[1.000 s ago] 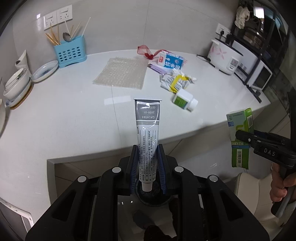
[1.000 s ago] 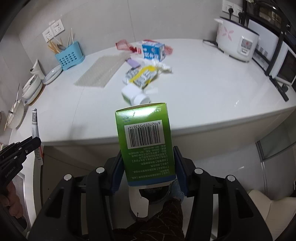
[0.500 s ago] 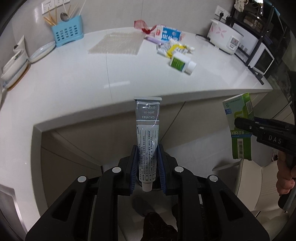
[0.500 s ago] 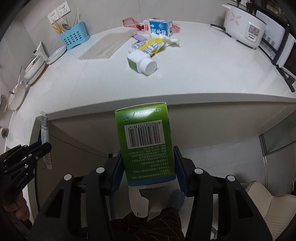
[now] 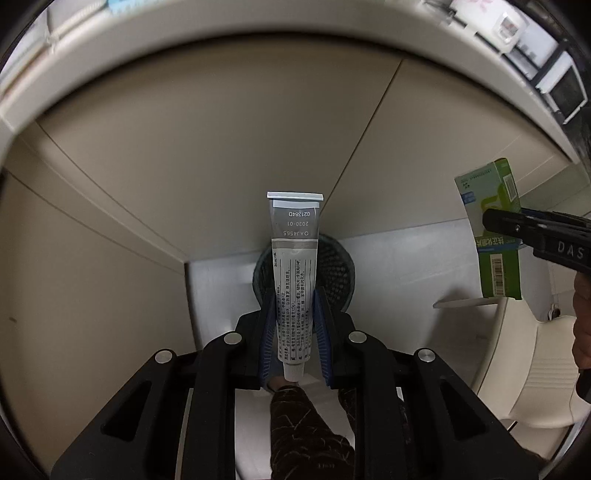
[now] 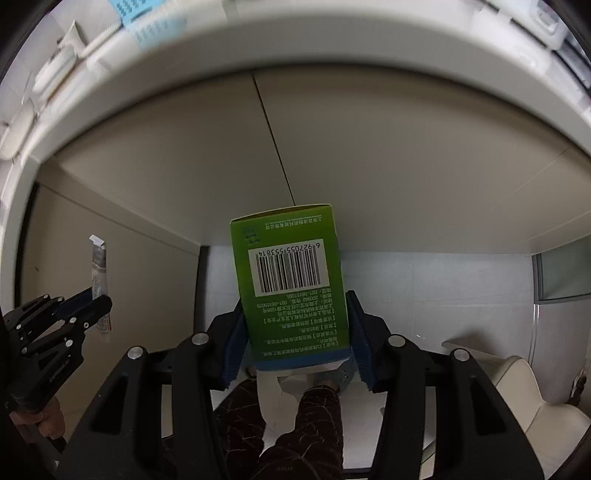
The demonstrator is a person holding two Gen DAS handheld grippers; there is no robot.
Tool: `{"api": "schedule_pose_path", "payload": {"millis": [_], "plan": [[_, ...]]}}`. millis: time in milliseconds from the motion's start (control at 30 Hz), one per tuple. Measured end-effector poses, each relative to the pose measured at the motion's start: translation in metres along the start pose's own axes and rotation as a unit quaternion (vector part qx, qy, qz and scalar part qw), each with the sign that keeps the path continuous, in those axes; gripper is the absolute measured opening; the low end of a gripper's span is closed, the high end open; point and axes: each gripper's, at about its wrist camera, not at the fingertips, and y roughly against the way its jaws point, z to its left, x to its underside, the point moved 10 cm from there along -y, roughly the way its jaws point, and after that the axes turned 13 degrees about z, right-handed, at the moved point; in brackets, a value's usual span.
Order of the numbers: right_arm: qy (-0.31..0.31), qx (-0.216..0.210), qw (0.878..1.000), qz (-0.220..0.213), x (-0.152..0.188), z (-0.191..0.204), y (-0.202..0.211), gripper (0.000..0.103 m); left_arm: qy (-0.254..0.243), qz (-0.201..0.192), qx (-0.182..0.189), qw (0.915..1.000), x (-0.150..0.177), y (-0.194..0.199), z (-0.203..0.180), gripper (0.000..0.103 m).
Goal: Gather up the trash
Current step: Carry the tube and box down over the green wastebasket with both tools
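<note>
My left gripper (image 5: 293, 295) is shut on a grey and white tube (image 5: 294, 254), which stands up between the blue pads with its cap end low. Right behind the tube, on the floor, is a round black mesh bin (image 5: 334, 271), partly hidden by it. My right gripper (image 6: 295, 308) is shut on a green box with a barcode (image 6: 290, 284). In the left wrist view the green box (image 5: 493, 229) hangs at the right in the right gripper (image 5: 513, 225). In the right wrist view the left gripper (image 6: 86, 302) holds the tube (image 6: 99, 264) at the far left.
Beige cabinet fronts (image 5: 207, 147) rise under the white counter edge (image 5: 221, 22). A cream chair (image 5: 532, 369) stands at the right on the pale floor (image 6: 424, 288). A person's patterned trouser leg (image 6: 314, 424) is below the grippers, with a hand (image 6: 40, 421) at the left handle.
Both grippers have sunk below the counter edge and tipped downward. The countertop and its litter have left view; the cabinet fronts, floor and black bin now fill it. Both grips are unchanged.
</note>
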Motion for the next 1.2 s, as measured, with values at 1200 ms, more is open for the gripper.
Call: {"api": "schedule_pose_path", "payload": {"millis": [1200], "plan": [[0.012, 0.001, 0.997, 0.079, -0.013, -0.043, -0.391, 0.047, 0.024, 0.107, 0.016, 0.9938, -0.023, -0.449, 0.003, 0.02]]}}
